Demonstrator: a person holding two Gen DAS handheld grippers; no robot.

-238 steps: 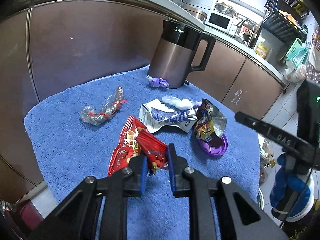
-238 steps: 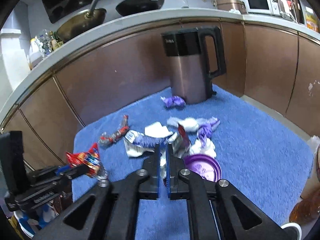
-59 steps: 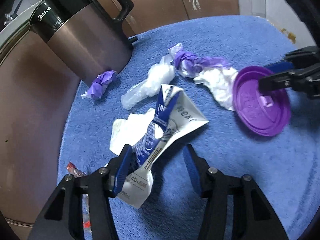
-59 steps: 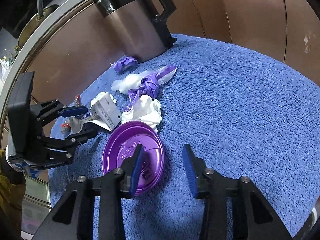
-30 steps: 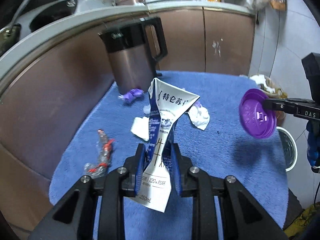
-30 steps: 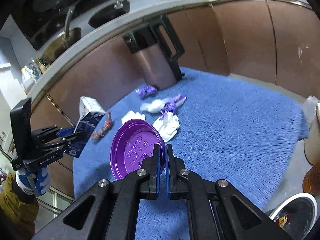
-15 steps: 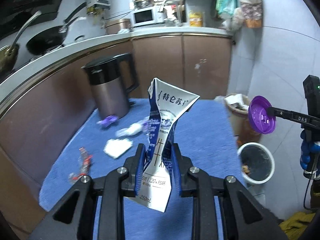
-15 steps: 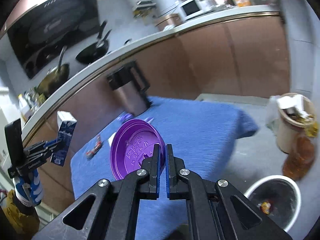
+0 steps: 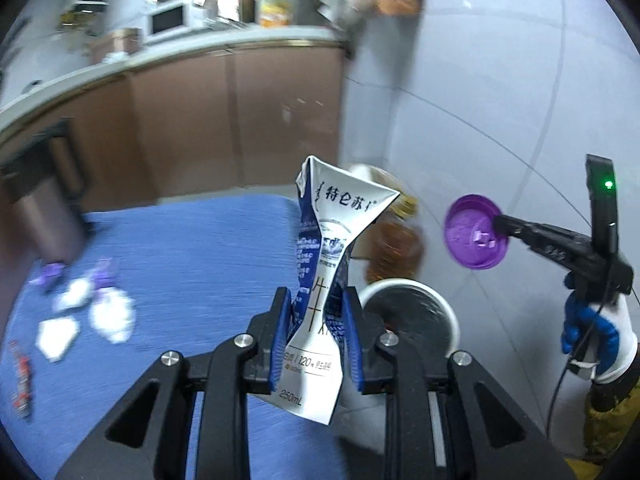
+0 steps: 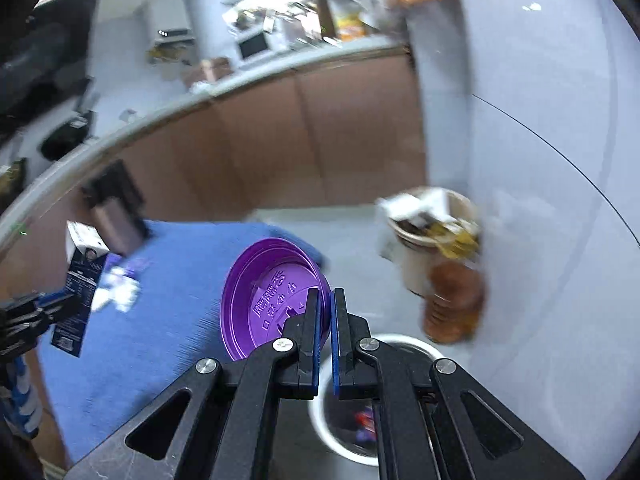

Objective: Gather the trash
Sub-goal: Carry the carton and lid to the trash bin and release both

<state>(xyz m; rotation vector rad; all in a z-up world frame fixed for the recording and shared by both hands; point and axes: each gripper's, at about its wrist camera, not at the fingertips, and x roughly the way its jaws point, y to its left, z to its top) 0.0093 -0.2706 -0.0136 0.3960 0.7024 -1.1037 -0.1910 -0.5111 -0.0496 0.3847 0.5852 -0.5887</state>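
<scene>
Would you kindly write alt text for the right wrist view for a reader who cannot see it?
The right gripper is shut on the rim of a purple plastic cup lid, held above a white waste bin on the floor. Left of it lies a table under a blue towel, where the left gripper holds a crushed milk carton.

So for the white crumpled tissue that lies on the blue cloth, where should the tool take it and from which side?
Take the white crumpled tissue across its bunched middle, coming from above with the jaws open on both sides of the lump. It lies low and soft on the blue cloth, so a side approach would likely push it or catch the cloth. The picture is blurred, so its exact folds cannot be read.
</scene>
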